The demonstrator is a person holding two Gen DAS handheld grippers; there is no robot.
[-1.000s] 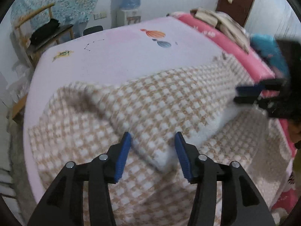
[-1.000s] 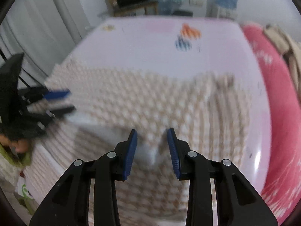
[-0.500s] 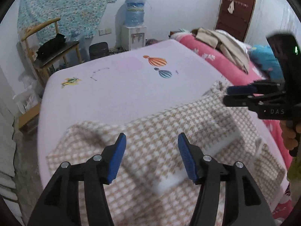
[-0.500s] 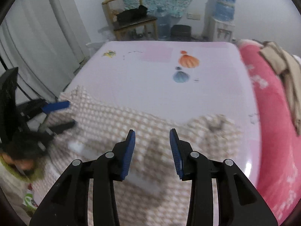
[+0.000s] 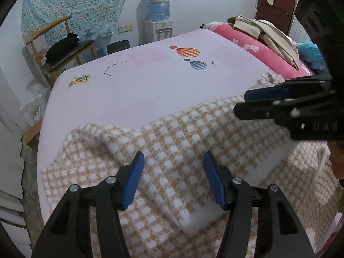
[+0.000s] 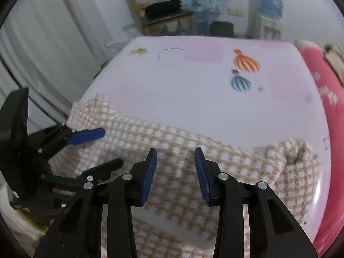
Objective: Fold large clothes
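Observation:
A large beige-and-white checked cloth (image 5: 193, 133) lies folded over itself on the near half of the bed (image 5: 150, 81), its white lining showing at the front fold. My left gripper (image 5: 174, 161) hovers above the cloth, jaws open, nothing between the pads. The right gripper (image 6: 175, 157) is also open over the cloth (image 6: 247, 167) and grips nothing. Each gripper shows in the other's view: the right gripper (image 5: 243, 103) at the cloth's right side, the left gripper (image 6: 107, 148) at its left corner.
A lilac sheet with balloon prints covers the bed (image 6: 182, 86). A pink quilt (image 5: 258, 49) with beige clothes lies along its right side. Beyond the bed stand a wooden chair (image 5: 64, 49) and a water dispenser (image 5: 159, 21). A curtain (image 6: 53, 43) hangs left.
Both grippers have pulled back and up from the cloth's folded edge, which lay between their jaws a second ago. The right gripper's jaws stand a little wider. The fold now rests flat.

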